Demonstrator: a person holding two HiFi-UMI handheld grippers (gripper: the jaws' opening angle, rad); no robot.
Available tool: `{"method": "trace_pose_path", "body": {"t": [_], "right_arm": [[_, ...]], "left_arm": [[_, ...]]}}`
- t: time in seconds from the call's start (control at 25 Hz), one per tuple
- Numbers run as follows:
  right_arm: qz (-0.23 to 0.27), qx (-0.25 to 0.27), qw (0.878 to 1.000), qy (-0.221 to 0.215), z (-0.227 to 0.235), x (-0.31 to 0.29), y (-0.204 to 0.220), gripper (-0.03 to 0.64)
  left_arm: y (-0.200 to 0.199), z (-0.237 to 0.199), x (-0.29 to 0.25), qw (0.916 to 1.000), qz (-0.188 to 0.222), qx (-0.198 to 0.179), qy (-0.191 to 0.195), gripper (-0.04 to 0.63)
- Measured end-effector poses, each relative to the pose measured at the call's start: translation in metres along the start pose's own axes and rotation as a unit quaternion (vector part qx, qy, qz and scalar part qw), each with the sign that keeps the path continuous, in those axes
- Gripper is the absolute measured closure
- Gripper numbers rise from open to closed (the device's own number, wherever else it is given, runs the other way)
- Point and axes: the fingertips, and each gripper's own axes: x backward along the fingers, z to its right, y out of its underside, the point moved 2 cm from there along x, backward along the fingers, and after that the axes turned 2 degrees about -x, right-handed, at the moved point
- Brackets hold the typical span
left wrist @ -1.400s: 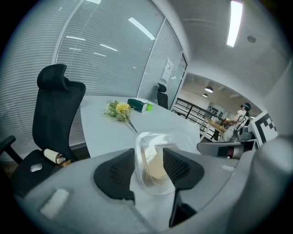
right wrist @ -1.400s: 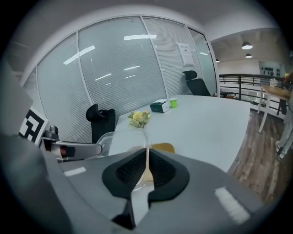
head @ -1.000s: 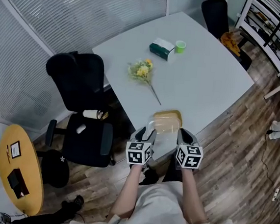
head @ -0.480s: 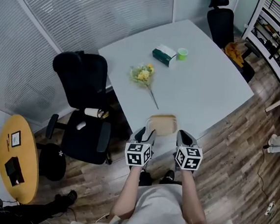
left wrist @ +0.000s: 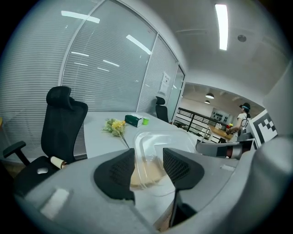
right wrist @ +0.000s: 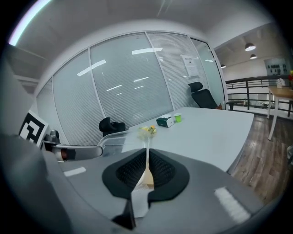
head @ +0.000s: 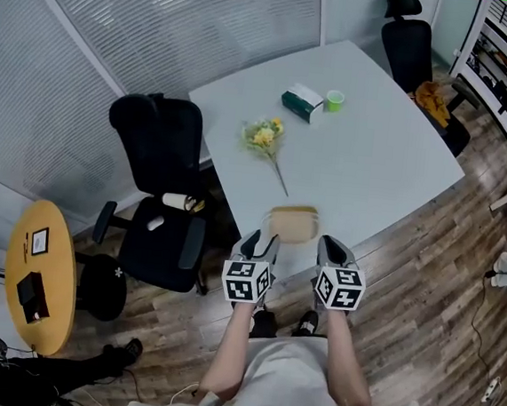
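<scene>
A clear plastic container (head: 292, 224) with tan contents hangs over the white table's near edge, between my two grippers. My left gripper (head: 262, 240) is at its left end. In the left gripper view the container (left wrist: 147, 165) fills the gap of the left gripper (left wrist: 149, 156), whose jaws stand a little apart against its walls. My right gripper (head: 331, 244) is at its right end. In the right gripper view the right gripper (right wrist: 147, 161) is shut on the container's thin rim (right wrist: 146, 153); the left gripper (right wrist: 68, 152) shows beyond it.
On the white table (head: 382, 161) lie yellow flowers (head: 264, 138), a green tissue box (head: 301, 102) and a green cup (head: 336, 99). Black office chairs stand at the left (head: 157, 202) and the far end (head: 414, 44). A round yellow table (head: 37, 275) is at the lower left.
Both grippers and the container have drawn back slightly toward the table's near edge and sit higher. The table's objects look farther away. Both grips are unchanged.
</scene>
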Motion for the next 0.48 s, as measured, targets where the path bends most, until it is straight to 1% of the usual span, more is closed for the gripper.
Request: {"method": "trace_pose_path", "body": {"t": [0.2,0.48], "right_arm": [[0.007,0.008,1.0,-0.013,-0.005,0.012,0.0,0.601],[0.012,0.018,0.999,-0.027,-0.006,0.027,0.009,0.601]], "left_arm": [[-0.002,0.006,0.014,0.9998,0.016,0.0,-0.012,0.396],[0.01,0.015,0.029,0.9993,0.03,-0.001,-0.02,0.396]]}}
